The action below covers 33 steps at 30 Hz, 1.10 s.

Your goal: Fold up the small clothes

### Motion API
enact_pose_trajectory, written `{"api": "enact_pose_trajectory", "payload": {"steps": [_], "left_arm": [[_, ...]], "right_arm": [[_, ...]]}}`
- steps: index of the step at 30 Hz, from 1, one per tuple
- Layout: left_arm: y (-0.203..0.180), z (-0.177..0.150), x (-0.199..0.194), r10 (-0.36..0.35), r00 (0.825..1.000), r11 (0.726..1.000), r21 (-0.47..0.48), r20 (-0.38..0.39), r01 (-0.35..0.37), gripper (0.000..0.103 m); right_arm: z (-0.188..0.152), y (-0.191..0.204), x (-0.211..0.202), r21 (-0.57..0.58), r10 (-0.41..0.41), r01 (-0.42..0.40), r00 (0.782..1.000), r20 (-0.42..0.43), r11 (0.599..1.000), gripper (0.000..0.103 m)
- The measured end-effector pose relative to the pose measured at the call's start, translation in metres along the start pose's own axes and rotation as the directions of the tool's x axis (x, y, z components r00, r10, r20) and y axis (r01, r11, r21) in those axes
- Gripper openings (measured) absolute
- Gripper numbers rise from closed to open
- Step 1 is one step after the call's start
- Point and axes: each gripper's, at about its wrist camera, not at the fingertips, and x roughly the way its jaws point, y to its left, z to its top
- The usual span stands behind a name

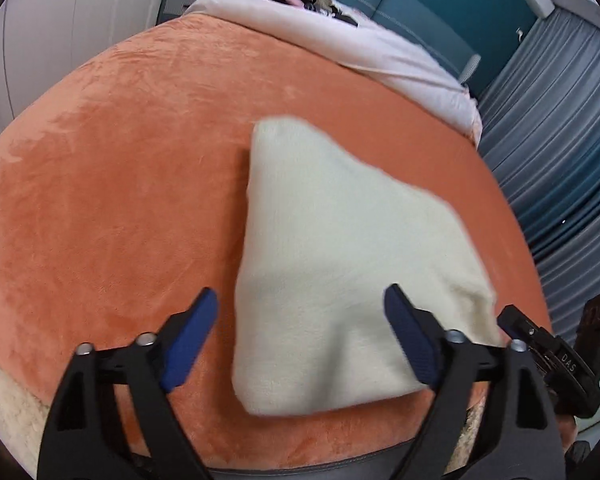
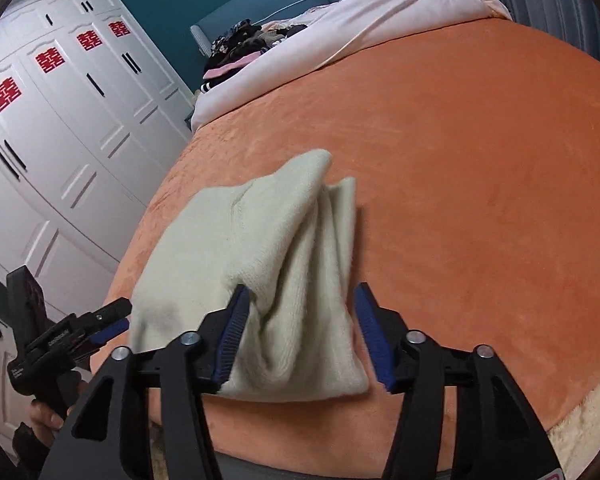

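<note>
My left tongs (image 1: 300, 344) stand wide apart, blue pads (image 1: 190, 340) clear of everything, with the near edge of the cream knitted garment (image 1: 340, 260) lying between them but not pinched. The garment rests folded on the orange plush blanket (image 1: 120, 200), stretching from my fingertips away toward twelve o'clock and tapering to a blunt corner there.

In the right wrist view, my right tongs (image 2: 300, 336) are also parted, about half wide; the left pad (image 2: 232, 332) brushes the garment's (image 2: 260, 240) thick folded edge, while the right pad stands off it, so nothing is gripped. The folds bunch up between the pads and run toward eleven o'clock.

My other gripper and the hand (image 2: 46, 416) holding it show at eight o'clock. A white wardrobe (image 2: 60, 140) stands at ten o'clock, and a pile of dark clothes (image 2: 240, 48) sits on the pale pink quilt (image 2: 340, 28) at twelve.
</note>
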Motion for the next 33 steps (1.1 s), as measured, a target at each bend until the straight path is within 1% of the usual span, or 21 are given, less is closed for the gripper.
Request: {"api": "enact_pose_trajectory", "payload": {"steps": [1, 3, 4, 6, 8, 9, 10, 11, 12, 13, 15, 18, 20, 22, 24, 25, 26, 27, 29, 31, 33], "left_arm": [[0.001, 0.003, 0.005, -0.008, 1.000, 1.000, -0.007, 0.000, 0.008, 0.089], [0.007, 0.011, 0.015, -0.013, 1.000, 0.999, -0.041, -0.023, 0.012, 0.091], [0.010, 0.010, 0.019, -0.040, 0.999, 0.997, -0.072, -0.035, 0.038, 0.093], [0.025, 0.017, 0.042, -0.076, 0.994, 0.987, -0.146, -0.080, 0.064, 0.094], [0.033, 0.019, 0.066, -0.110, 0.984, 0.975, -0.209, -0.140, 0.079, 0.094], [0.035, 0.017, 0.077, -0.118, 0.978, 0.971, -0.225, -0.170, 0.078, 0.090], [0.034, 0.016, 0.082, -0.106, 0.978, 0.973, -0.223, -0.182, 0.063, 0.086], [0.030, 0.017, 0.083, -0.092, 0.980, 0.977, -0.207, -0.178, 0.055, 0.080], [0.023, 0.021, 0.078, -0.085, 0.984, 0.981, -0.184, -0.156, 0.055, 0.071], [0.017, 0.027, 0.072, -0.081, 0.987, 0.985, -0.160, -0.136, 0.059, 0.067], [0.001, 0.040, 0.056, -0.101, 0.991, 0.990, -0.111, -0.083, 0.092, 0.060], [-0.019, 0.060, 0.038, -0.122, 0.993, 0.992, -0.033, -0.001, 0.122, 0.060], [-0.028, 0.065, 0.041, -0.112, 0.994, 0.994, 0.009, 0.019, 0.112, 0.061], [-0.032, 0.062, 0.063, -0.039, 0.999, 0.998, 0.053, -0.003, 0.039, 0.062], [-0.029, 0.052, 0.088, 0.083, 0.994, 0.993, 0.084, -0.070, -0.077, 0.061], [-0.027, 0.047, 0.086, 0.056, 0.996, 0.996, 0.076, -0.065, -0.051, 0.063], [-0.024, 0.043, 0.076, 0.045, 0.998, 0.997, 0.061, -0.040, -0.043, 0.063], [-0.026, 0.039, 0.064, 0.075, 0.997, 0.995, 0.062, -0.024, -0.073, 0.063], [-0.031, 0.032, 0.044, 0.085, 0.996, 0.993, 0.083, -0.004, -0.084, 0.065], [-0.037, 0.020, 0.030, 0.077, 0.997, 0.993, 0.092, 0.005, -0.077, 0.068], [-0.042, 0.007, 0.029, 0.113, 0.993, 0.987, 0.115, -0.019, -0.110, 0.068]], "right_arm": [[0.004, 0.001, 0.004, -0.001, 0.002, -0.002, 1.000, -0.007, 1.000, 0.071], [0.013, 0.001, 0.024, 0.024, 0.004, -0.003, 0.999, -0.039, 1.000, 0.075], [0.017, -0.003, 0.037, 0.044, 0.013, -0.010, 0.998, -0.068, 0.999, 0.078], [0.021, -0.009, 0.070, 0.097, 0.020, -0.006, 0.989, -0.148, 0.995, 0.078], [0.018, -0.016, 0.103, 0.150, 0.045, -0.011, 0.973, -0.228, 0.989, 0.078], [0.015, -0.019, 0.116, 0.168, 0.046, -0.002, 0.965, -0.260, 0.986, 0.075], [0.010, -0.021, 0.125, 0.176, 0.051, -0.001, 0.959, -0.278, 0.984, 0.056], [0.012, -0.017, 0.130, 0.177, 0.081, -0.032, 0.958, -0.276, 0.984, 0.050], [0.016, -0.011, 0.127, 0.157, 0.069, -0.028, 0.963, -0.262, 0.987, 0.036], [0.022, -0.004, 0.121, 0.128, 0.064, -0.034, 0.968, -0.241, 0.991, 0.033], [0.040, 0.016, 0.094, 0.059, 0.104, -0.096, 0.982, -0.160, 0.994, 0.032], [0.061, 0.039, 0.059, -0.069, 0.101, -0.104, 0.994, -0.045, 0.992, 0.032], [0.070, 0.031, 0.054, -0.068, 0.098, -0.098, 0.995, -0.005, 0.993, 0.033], [0.069, 0.001, 0.073, -0.011, 0.058, -0.058, 0.997, -0.042, 0.998, 0.040], [0.065, -0.034, 0.109, 0.042, -0.053, 0.060, 0.986, -0.159, 0.997, 0.038], [0.059, -0.051, 0.111, 0.080, -0.129, 0.148, 0.972, -0.197, 0.986, 0.037], [0.058, -0.055, 0.103, 0.122, -0.082, 0.101, 0.985, -0.155, 0.987, 0.037], [0.057, -0.055, 0.087, 0.140, -0.047, 0.062, 0.993, -0.111, 0.988, 0.037], [0.054, -0.042, 0.056, 0.098, -0.034, 0.039, 0.998, -0.060, 0.994, 0.038], [0.044, -0.023, 0.038, 0.032, -0.004, 0.006, 0.998, -0.060, 0.999, 0.038], [0.033, -0.006, 0.038, -0.036, -0.005, 0.002, 0.995, -0.102, 0.999, 0.035]]}}
